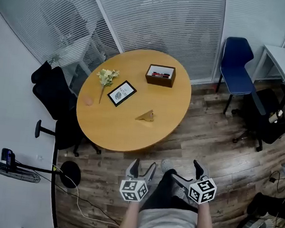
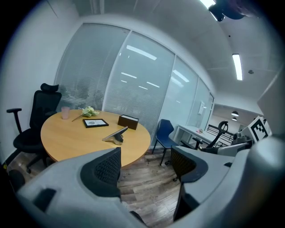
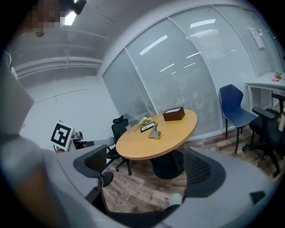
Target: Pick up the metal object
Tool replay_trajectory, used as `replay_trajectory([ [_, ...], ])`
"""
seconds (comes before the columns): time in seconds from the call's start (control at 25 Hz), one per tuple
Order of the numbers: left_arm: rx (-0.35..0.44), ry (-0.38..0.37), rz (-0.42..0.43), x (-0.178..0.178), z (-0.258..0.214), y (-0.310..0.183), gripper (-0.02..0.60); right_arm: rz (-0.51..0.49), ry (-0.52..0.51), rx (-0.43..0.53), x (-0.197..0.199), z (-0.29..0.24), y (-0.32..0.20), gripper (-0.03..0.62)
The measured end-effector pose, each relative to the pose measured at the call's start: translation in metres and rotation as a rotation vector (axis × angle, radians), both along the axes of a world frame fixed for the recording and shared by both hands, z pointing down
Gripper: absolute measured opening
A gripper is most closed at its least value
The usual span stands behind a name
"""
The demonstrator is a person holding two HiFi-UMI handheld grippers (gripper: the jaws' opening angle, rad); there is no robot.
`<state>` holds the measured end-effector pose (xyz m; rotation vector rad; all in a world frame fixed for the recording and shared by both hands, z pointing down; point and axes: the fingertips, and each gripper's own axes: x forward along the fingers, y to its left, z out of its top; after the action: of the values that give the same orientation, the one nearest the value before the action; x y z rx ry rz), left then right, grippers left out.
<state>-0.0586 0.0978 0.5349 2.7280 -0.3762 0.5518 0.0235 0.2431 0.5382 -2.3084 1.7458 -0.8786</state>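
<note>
Nearest, at the person's waist, the left gripper and the right gripper are both held low over the wooden floor. Each has its jaws spread wide with nothing between them, only floorboards showing through the gap. Neither is close to the round wooden table, which stands ahead across a stretch of bare floor. The metal object, a small wedge-shaped stand with a sloping plate, sits towards the near edge of the tabletop, well apart from everything else on it. Farther back lie a black picture frame, a sprig of flowers and, at the far right, a dark open box. The step in hand looks like the approach. It would go best by stepping up to the near rim, keeping one gripper open, and closing across the thin plate rather than its slope, where the jaws could slide off.
</note>
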Motion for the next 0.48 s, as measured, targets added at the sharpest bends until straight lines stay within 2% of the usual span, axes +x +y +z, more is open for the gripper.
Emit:
replay_trajectory([
  [0.16, -0.002, 0.008, 0.003, 0.017, 0.004, -0.011, 0.348, -0.021, 0.006, -0.02, 0.011, 0.006, -0.014, 0.535],
  [0.48, -0.033, 0.021, -0.018, 0.064, 0.017, -0.059, 0.347, -0.047, 0.011, -0.036, 0.06, 0.009, -0.066, 0.498],
])
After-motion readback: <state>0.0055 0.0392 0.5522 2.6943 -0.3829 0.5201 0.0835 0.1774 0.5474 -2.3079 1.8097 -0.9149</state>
